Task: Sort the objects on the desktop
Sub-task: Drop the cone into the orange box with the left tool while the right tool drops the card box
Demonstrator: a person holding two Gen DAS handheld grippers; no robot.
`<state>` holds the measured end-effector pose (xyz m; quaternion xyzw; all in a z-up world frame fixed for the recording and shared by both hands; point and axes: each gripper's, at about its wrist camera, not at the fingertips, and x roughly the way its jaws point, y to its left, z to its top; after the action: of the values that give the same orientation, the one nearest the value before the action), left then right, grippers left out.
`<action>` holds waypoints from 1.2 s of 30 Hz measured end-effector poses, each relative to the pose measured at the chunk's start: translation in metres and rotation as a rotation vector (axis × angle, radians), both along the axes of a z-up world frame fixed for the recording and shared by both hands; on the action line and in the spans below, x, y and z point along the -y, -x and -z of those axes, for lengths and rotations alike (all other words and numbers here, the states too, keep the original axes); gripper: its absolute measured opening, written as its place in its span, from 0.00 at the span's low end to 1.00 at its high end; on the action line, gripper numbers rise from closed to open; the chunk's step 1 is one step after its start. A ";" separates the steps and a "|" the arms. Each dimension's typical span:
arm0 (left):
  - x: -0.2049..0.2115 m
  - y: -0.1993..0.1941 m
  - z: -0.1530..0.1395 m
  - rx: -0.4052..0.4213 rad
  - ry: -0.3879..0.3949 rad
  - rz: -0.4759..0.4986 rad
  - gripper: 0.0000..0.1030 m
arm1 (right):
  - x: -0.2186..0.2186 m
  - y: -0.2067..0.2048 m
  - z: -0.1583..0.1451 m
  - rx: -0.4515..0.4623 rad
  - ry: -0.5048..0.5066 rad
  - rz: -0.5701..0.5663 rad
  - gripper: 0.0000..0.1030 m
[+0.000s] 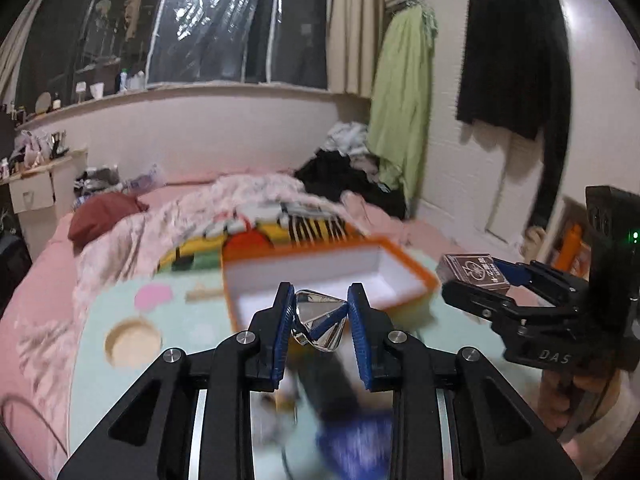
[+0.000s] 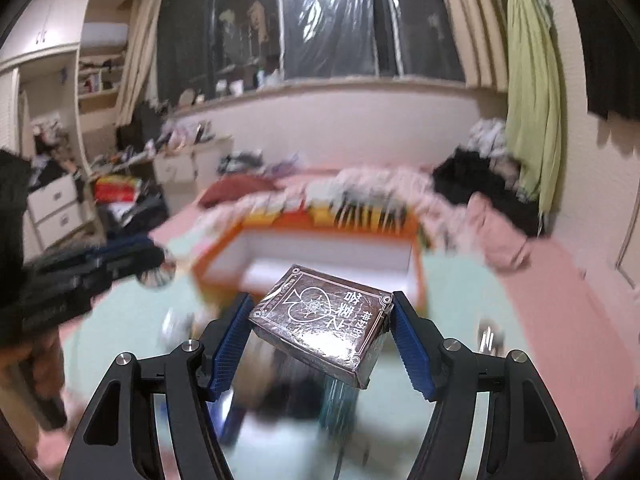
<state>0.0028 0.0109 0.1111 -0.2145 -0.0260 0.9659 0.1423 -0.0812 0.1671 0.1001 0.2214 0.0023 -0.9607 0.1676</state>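
My left gripper (image 1: 320, 316) is shut on a shiny silver pyramid-shaped object (image 1: 320, 322) and holds it in the air in front of the orange box (image 1: 408, 264) with a white inside. My right gripper (image 2: 322, 320) is shut on a brown card box (image 2: 326, 320) with a spade emblem, held tilted in front of the same orange box (image 2: 224, 248). In the left wrist view the right gripper (image 1: 486, 286) with the card box (image 1: 476, 272) is at the right of the orange box. In the right wrist view the left gripper (image 2: 160, 270) is at the left, blurred.
The orange box stands on a pale green mat (image 1: 120, 312) on a pink bed. A rumpled blanket (image 1: 240, 204) and piles of clothes (image 1: 348, 176) lie behind it. Blurred dark and blue items (image 1: 352, 432) lie below my left gripper. A wall with hanging clothes (image 1: 404, 96) is at the right.
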 end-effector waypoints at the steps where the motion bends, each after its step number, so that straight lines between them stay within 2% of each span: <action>1: -0.002 0.020 -0.005 0.008 -0.013 -0.015 0.28 | 0.000 0.020 -0.003 0.022 0.017 0.010 0.67; 3: -0.006 0.047 -0.002 0.043 -0.023 -0.032 0.28 | 0.000 0.059 0.001 0.074 0.044 0.043 0.67; 5: -0.009 0.080 0.016 0.154 -0.039 -0.030 0.32 | 0.002 0.086 0.013 0.147 0.041 0.066 0.73; 7: -0.010 0.099 0.035 0.248 -0.029 -0.061 0.66 | 0.003 0.111 0.035 0.299 0.025 0.091 0.83; 8: -0.008 0.104 0.045 0.278 -0.026 -0.088 0.72 | 0.005 0.117 0.043 0.355 0.011 0.090 0.85; 9: -0.006 0.105 0.053 0.281 -0.037 -0.084 0.73 | 0.011 0.110 0.044 0.297 -0.073 0.118 0.85; 10: -0.008 0.100 0.054 0.220 -0.006 -0.090 0.73 | 0.015 0.107 0.045 0.286 -0.110 0.123 0.88; 14: -0.007 0.098 0.056 0.225 0.033 -0.069 0.73 | 0.022 0.100 0.053 0.244 -0.169 0.120 0.89; 20: -0.005 0.096 0.056 0.212 0.028 -0.069 0.73 | 0.023 0.101 0.054 0.235 -0.144 0.108 0.88; 24: 0.005 0.100 0.055 0.211 0.034 -0.097 0.73 | 0.014 0.088 0.041 0.229 0.011 0.064 0.85; 26: 0.007 0.101 0.056 0.212 0.077 -0.133 0.73 | 0.011 0.078 0.032 0.199 0.047 0.075 0.85; 27: 0.010 0.100 0.055 0.218 0.062 -0.133 0.73 | 0.010 0.069 0.026 0.170 0.044 0.088 0.85; 30: 0.020 0.074 0.040 0.156 -0.060 -0.079 0.73 | 0.004 0.038 0.011 0.091 0.046 0.084 0.87; 31: 0.021 0.062 0.033 0.126 -0.072 -0.074 0.73 | 0.000 0.026 0.009 0.079 0.056 0.076 0.91; 32: 0.021 0.050 0.028 0.107 -0.073 -0.067 0.73 | -0.005 0.013 0.009 0.074 0.066 0.064 0.98; 33: 0.019 0.034 0.023 0.096 -0.063 -0.050 0.76 | -0.009 0.005 0.011 0.073 0.068 0.057 1.00; 34: 0.017 0.021 0.022 0.100 -0.045 -0.029 0.80 | -0.013 -0.005 0.016 0.082 0.057 0.051 1.00; 36: 0.012 -0.008 0.025 0.118 -0.004 0.020 0.80 | -0.018 -0.019 0.029 0.120 0.023 0.050 1.00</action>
<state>0.0105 -0.0013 0.0858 -0.2713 -0.0341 0.9500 0.1507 -0.0618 0.1855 0.0707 0.2766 -0.0244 -0.9495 0.1458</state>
